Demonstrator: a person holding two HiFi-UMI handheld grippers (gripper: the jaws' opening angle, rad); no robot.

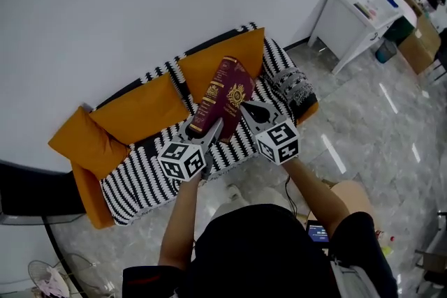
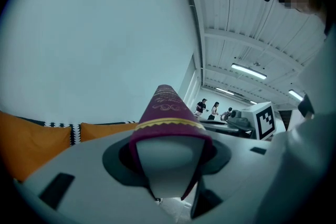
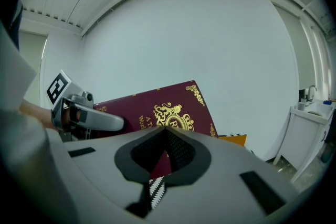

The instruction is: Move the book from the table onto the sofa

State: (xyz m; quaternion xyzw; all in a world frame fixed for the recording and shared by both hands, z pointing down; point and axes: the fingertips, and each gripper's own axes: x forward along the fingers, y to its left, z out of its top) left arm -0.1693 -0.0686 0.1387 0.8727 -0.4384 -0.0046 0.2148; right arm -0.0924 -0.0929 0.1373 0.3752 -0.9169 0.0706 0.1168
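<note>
A thick maroon book (image 1: 222, 98) with gold print is held up over the sofa (image 1: 140, 178), between both grippers. My left gripper (image 1: 204, 129) is shut on its spine end; in the left gripper view the spine (image 2: 167, 107) sticks up between the jaws of the left gripper (image 2: 167, 149). My right gripper (image 1: 246, 109) pinches the lower edge of the front cover (image 3: 157, 107), with the right gripper (image 3: 165, 136) shut tight on it. The sofa has a black-and-white striped seat and orange back cushions (image 1: 143, 108).
A patterned cushion (image 1: 297, 87) lies at the sofa's right end, against a plain white wall. A white table (image 1: 353, 14) and a cardboard box (image 1: 422, 42) stand at the upper right on the marble floor. A fan (image 1: 70, 276) sits at the lower left. People (image 2: 207, 107) stand far off.
</note>
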